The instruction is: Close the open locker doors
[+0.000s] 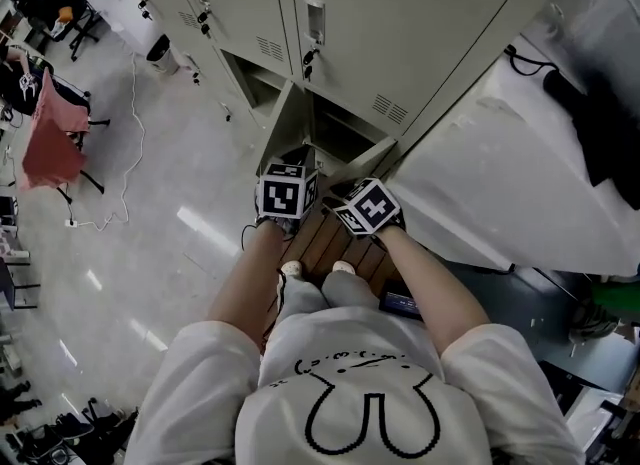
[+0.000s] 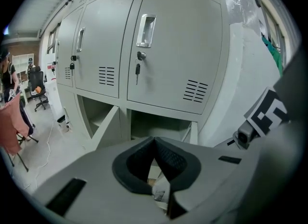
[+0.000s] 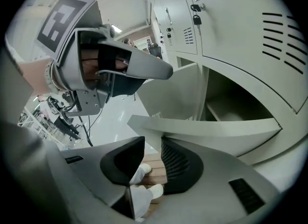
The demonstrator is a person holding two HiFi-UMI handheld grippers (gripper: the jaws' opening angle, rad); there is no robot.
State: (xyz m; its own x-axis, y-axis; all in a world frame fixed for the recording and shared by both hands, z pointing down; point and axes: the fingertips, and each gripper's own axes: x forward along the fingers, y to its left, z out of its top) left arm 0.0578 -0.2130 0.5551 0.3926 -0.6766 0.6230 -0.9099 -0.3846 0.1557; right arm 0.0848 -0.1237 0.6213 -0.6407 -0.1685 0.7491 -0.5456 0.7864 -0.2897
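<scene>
Grey lockers fill the top of the head view. The upper doors are closed, with keys in their locks. Two bottom doors stand open: one on the left compartment, the other on the right compartment. My left gripper is shut on nothing and points at the right compartment from a short way off. My right gripper is open, and the top edge of an open door runs just beyond its tips, apart from the pads. Both marker cubes hover side by side before the open doors.
The person stands on a wooden pallet close to the lockers. A white plastic-covered bulk sits immediately right. A red cloth on a rack, a bin and a cable are on the floor at left.
</scene>
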